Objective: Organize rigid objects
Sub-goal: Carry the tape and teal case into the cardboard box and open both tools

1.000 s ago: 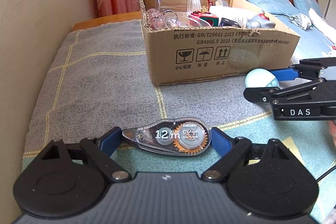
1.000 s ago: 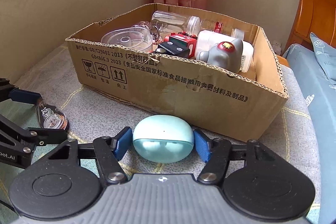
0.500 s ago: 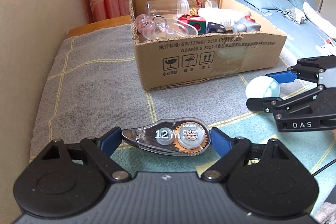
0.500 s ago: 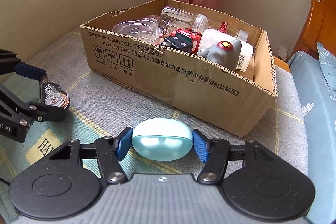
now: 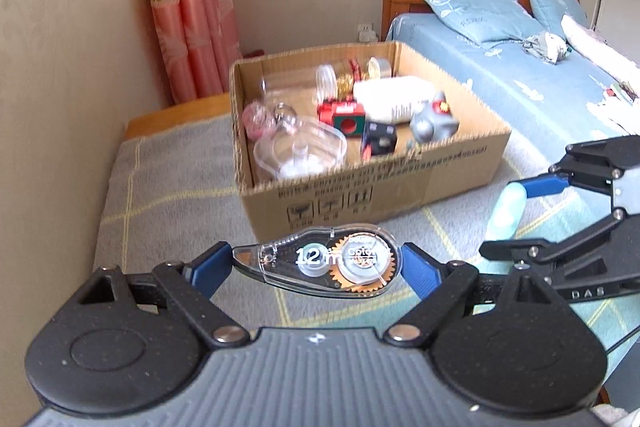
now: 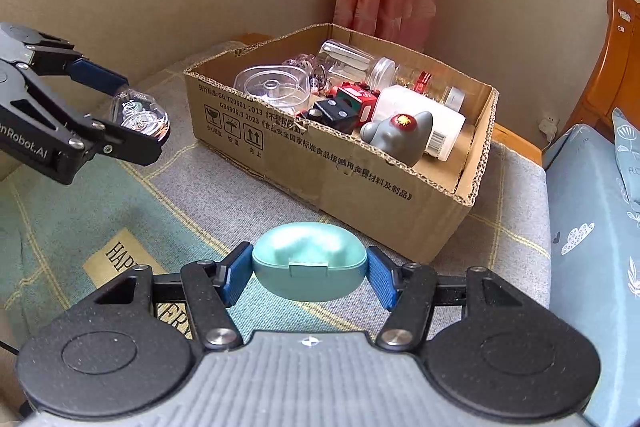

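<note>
Tape first: my left gripper (image 5: pixel 318 263) is clenched on the clear correction-tape dispenser (image 5: pixel 324 264), one blue pad at its pointed nose and one at its round back, so the flat body lies crosswise and cannot swivel. My right gripper (image 6: pixel 308 275) is clamped end to end on the mint-green oval case (image 6: pixel 309 264), hinge tab facing me, a grip that keeps the smooth shell from squirting out. Both pieces hang clear above the checked blanket (image 6: pixel 120 203), short of the cardboard box (image 6: pixel 340 167). Already in that box are a clear jar, a red cube and a grey figurine, so I judge both belong there too.
</note>
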The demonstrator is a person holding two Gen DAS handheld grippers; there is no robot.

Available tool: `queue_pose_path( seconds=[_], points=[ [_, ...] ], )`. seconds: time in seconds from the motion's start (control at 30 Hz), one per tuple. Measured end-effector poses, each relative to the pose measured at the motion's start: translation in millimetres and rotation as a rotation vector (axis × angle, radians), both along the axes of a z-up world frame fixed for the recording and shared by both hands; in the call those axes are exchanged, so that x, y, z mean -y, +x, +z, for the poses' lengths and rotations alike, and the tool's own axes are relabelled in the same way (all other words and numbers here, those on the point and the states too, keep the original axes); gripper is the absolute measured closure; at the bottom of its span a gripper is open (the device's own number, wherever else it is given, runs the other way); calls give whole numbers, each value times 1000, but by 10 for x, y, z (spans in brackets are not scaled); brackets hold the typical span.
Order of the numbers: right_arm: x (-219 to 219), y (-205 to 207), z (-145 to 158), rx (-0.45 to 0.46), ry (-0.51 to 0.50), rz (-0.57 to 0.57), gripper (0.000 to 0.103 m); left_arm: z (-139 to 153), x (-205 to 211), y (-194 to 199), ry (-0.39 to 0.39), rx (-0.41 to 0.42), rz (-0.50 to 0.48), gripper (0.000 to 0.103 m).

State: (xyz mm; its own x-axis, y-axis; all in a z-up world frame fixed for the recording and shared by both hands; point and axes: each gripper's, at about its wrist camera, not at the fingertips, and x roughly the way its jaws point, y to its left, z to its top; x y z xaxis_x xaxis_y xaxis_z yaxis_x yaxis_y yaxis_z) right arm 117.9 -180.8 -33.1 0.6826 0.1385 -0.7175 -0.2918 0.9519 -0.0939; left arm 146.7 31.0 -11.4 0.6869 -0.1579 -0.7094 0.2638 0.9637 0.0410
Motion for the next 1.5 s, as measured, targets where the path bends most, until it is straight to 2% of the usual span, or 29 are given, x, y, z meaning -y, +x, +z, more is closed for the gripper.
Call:
queue_pose_path(
  seconds=[0.3,0.57,0.67,0.87,1.17,1.3,1.5],
  points=[
    [179,88,455,79,18,6,37,325,164,333,7,82,-42,14],
    [456,654,772,134,56,-80,37,404,200,780,17,76,-46,14],
    [513,915,756,130,60,-128,37,404,203,933,25,80,-33,14],
    [622,1275,551,51,99,-212,37,395,212,1175,36,66,-26,14],
    [692,1303,428,-22,151,-244,37,283,304,1529,83,24,-30,14],
    [719,1262,475,-12,183,-254,37,189,318,1665,99,-2,-17,14],
    [712,1136,618,27,200,-253,16,101,274,1737,68,-42,-14,12]
  ],
)
